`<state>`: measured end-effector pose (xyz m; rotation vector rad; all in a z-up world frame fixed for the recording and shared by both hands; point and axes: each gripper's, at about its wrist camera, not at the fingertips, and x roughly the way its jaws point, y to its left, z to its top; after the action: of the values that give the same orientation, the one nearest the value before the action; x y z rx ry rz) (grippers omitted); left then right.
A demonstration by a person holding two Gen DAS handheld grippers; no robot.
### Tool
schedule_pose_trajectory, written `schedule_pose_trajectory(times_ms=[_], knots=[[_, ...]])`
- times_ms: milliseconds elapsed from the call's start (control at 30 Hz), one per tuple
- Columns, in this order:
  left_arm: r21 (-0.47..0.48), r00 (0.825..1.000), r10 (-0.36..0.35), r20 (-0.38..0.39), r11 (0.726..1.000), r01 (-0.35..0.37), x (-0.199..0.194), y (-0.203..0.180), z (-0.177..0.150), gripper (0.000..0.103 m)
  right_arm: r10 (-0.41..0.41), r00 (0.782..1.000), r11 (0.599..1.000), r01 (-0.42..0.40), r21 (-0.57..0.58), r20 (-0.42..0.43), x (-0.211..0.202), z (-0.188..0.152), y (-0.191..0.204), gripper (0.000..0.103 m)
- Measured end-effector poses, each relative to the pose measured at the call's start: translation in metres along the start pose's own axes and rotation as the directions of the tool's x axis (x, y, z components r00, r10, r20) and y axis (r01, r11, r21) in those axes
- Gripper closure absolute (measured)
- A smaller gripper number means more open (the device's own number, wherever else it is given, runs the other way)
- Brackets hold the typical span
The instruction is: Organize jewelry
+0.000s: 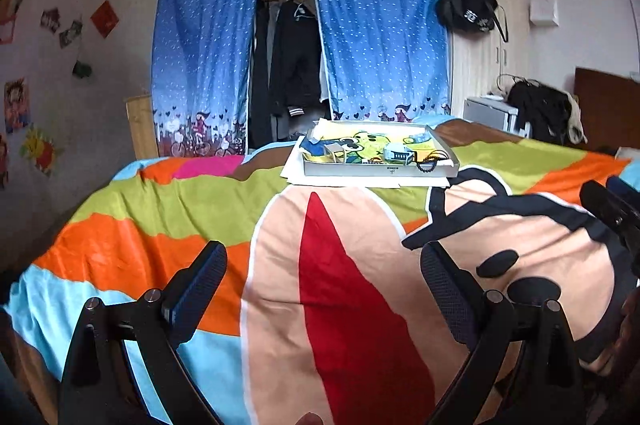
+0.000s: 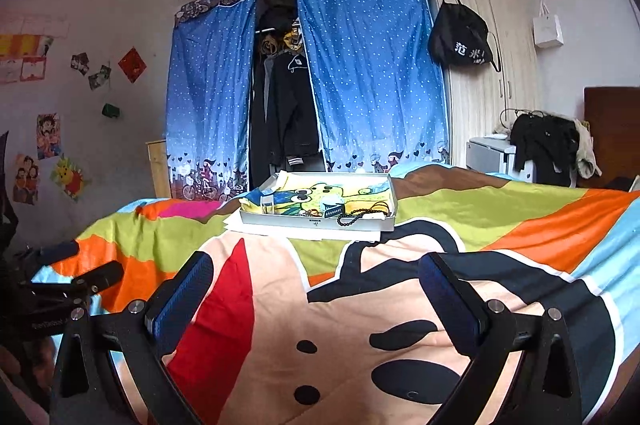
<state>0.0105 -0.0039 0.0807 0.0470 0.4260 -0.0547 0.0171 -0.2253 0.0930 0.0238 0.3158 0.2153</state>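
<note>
1. Centrally, shallow white tray on the bed's colourful blanket, holding a black bead bracelet and small boxes.
2. Left hand-held gripper: spread wide, empty, well short of the tray.
3. Right hand-held gripper: likewise wide, empty.

Centre frame, on the bed: tray holding bead bracelet at right — behind, curtained wardrobe; bag hanging upper right.
</note>
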Motion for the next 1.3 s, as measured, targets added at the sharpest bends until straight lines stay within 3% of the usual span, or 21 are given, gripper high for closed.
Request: schedule_pose_trajectory(times_ms=[667,1300], knots=[[-0.083,0.994,-0.01,-0.106,0.997,0.001,0.022,-0.009,-0.027,0.008,0.005,0.997,1.0,-0.003,0.028,-0.083,0.022,-0.045,-0.025,0.0],[-0.085,0.992,-0.016,-0.126,0.996,0.006,0.023,-0.007,-0.034,0.008,0.003,0.996,0.999,0.0,0.038,-0.084,0.019,-0.045,-0.028,0.0]])
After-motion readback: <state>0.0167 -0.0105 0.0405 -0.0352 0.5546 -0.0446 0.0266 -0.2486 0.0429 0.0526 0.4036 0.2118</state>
